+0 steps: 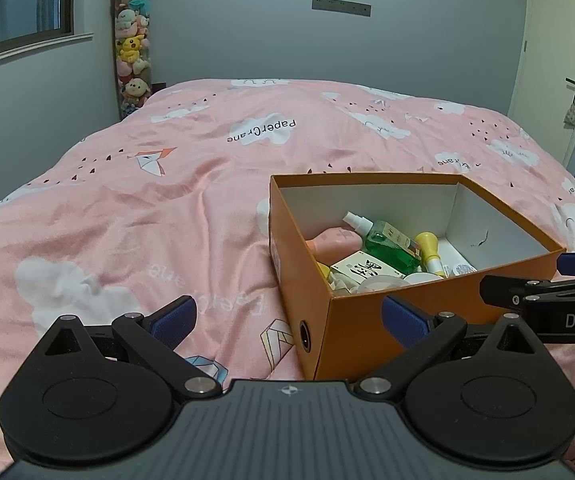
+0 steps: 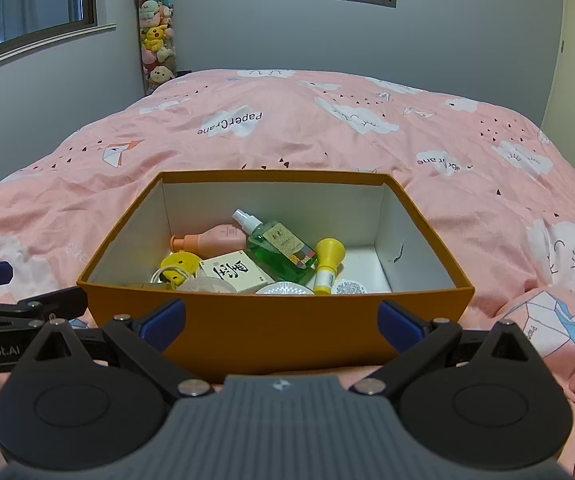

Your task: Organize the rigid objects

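An orange cardboard box (image 1: 371, 332) (image 2: 271, 332) sits on the pink bed. Inside lie a green spray bottle (image 1: 389, 242) (image 2: 277, 248), a pink bottle (image 1: 333, 242) (image 2: 211, 238), a yellow-capped tube (image 1: 429, 250) (image 2: 327, 264), a white carton with black characters (image 1: 367, 270) (image 2: 235, 272), a yellow round item (image 2: 175, 266) and round lids (image 2: 285, 290). My left gripper (image 1: 289, 318) stands open at the box's near left corner, holding nothing. My right gripper (image 2: 281, 320) is open in front of the box's near wall, also holding nothing.
The pink cloud-print duvet (image 1: 147, 200) (image 2: 487, 184) covers the whole bed. A tall clear tube of plush toys (image 1: 131, 48) (image 2: 155, 32) stands in the far corner by a window (image 1: 19, 4). A door (image 1: 559, 60) is at right.
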The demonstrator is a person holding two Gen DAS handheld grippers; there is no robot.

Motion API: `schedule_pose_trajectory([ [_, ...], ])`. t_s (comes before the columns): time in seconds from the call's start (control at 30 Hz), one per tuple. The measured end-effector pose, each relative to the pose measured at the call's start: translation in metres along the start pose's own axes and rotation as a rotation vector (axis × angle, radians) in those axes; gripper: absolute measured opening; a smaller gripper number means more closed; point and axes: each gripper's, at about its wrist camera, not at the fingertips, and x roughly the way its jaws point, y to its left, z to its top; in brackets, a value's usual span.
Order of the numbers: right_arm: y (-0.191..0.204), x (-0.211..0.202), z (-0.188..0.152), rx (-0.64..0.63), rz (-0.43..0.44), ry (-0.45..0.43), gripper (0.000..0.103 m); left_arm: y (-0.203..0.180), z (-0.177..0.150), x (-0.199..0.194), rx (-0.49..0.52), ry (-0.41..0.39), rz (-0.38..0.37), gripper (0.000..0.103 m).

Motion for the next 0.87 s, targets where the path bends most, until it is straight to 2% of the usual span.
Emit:
schedule_pose_trajectory([
  [0.87,-0.0025,0.0018,0.0001,0.017,0.001,0.007,0.100,-0.0016,-0.0013,-0.0005,0.022,0.001,-0.009,0.103],
])
